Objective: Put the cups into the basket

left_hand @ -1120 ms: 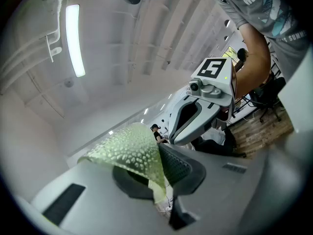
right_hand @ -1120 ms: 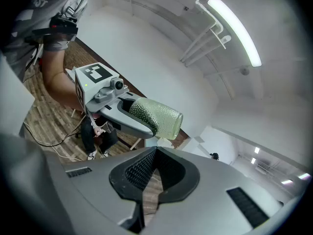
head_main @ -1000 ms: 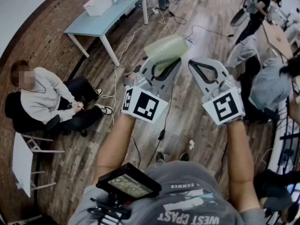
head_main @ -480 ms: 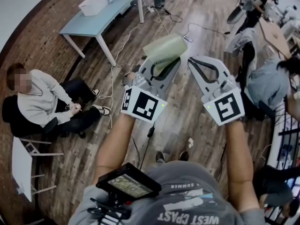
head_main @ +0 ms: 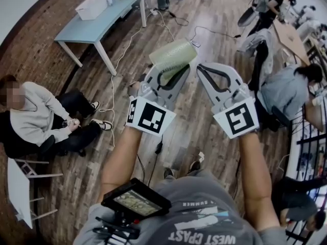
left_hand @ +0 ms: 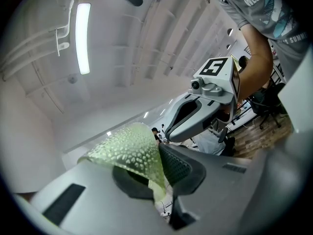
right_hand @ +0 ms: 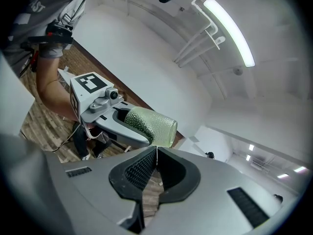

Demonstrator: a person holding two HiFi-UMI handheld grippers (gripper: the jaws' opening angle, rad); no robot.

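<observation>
A pale green dimpled cup (head_main: 172, 58) is held in the air over the wooden floor, lying sideways. My left gripper (head_main: 169, 71) is shut on its wall; in the left gripper view the cup's (left_hand: 131, 150) thin edge is pinched between the ribbed pads (left_hand: 175, 165). My right gripper (head_main: 204, 69) hovers just to the right of it, shut with nothing between its fingers. The right gripper view shows its own pads (right_hand: 141, 169) pressed together and the cup (right_hand: 149, 124) beyond them in the left gripper (right_hand: 105, 119). No basket is in view.
A light blue table (head_main: 87, 28) with a white box (head_main: 91, 6) stands at the far left. A person sits on the floor (head_main: 38, 121) beside a white chair (head_main: 20, 180). Cables (head_main: 115, 80) run across the floor. More people and chairs (head_main: 286, 88) crowd the right.
Both grippers keep the same pose and the cup stays held. The head view has swung a little, so the table and the seated person sit lower and further left.
</observation>
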